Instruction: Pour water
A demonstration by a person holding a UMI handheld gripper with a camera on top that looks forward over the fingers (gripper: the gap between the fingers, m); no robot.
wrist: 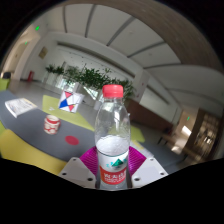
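A clear plastic water bottle (112,128) with a red cap and a red and green label stands upright between my fingers. My gripper (112,165) is shut on the water bottle, its magenta pads (90,160) pressing the label on both sides. The bottle is held above the grey table (35,135). A small red and white cup (52,123) stands on the table to the left, beyond the fingers. A red, white and blue carton-like container (69,99) stands farther back on the table.
A small red disc (72,140) lies on the table left of the bottle. Green plants (95,78) stand behind the table. A yellow-green floor strip (25,150) curves at the left. A large hall with windows lies beyond.
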